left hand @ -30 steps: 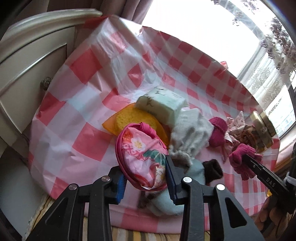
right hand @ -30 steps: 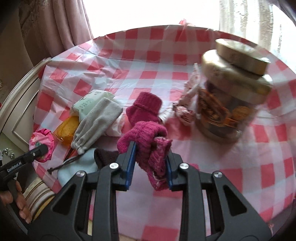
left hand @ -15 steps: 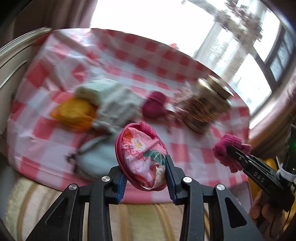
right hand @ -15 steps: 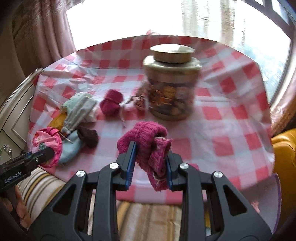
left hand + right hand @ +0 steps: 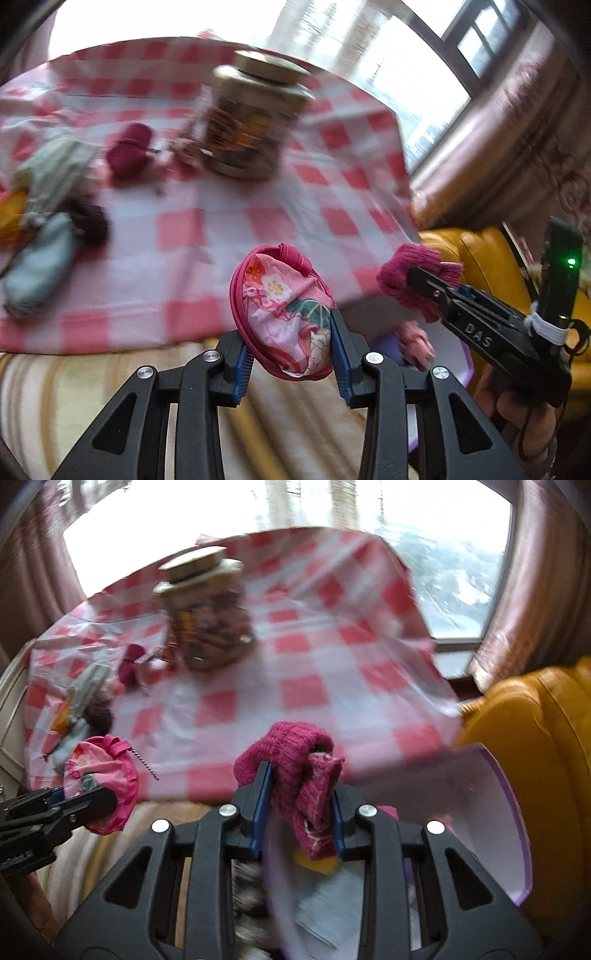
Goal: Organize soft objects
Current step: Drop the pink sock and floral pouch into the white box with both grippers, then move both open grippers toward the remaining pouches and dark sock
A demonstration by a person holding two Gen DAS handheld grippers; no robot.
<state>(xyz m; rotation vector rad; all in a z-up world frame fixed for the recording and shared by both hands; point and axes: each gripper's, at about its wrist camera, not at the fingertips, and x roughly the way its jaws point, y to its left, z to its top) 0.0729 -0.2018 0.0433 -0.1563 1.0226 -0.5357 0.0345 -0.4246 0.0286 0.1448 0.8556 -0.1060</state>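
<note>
My left gripper [image 5: 291, 343] is shut on a pink floral pouch [image 5: 284, 310] and holds it off the table's front edge; the pouch also shows in the right wrist view [image 5: 99, 779]. My right gripper [image 5: 297, 812] is shut on a magenta knit glove [image 5: 295, 768], held over a purple box [image 5: 491, 823] with items inside. That glove shows in the left wrist view [image 5: 413, 277] too. Several soft things stay on the checked table [image 5: 229, 206]: a second magenta knit piece [image 5: 129, 155], a grey pouch [image 5: 55, 170] and a light blue one [image 5: 37, 266].
A big glass jar [image 5: 251, 122] with a gold lid stands mid-table. A yellow seat [image 5: 535, 731] is at the right, a striped cushion [image 5: 92, 387] below the table's front edge, and a window behind.
Both grippers have pulled back off the table and swung right with their loads. The right gripper now hangs over the purple box.
</note>
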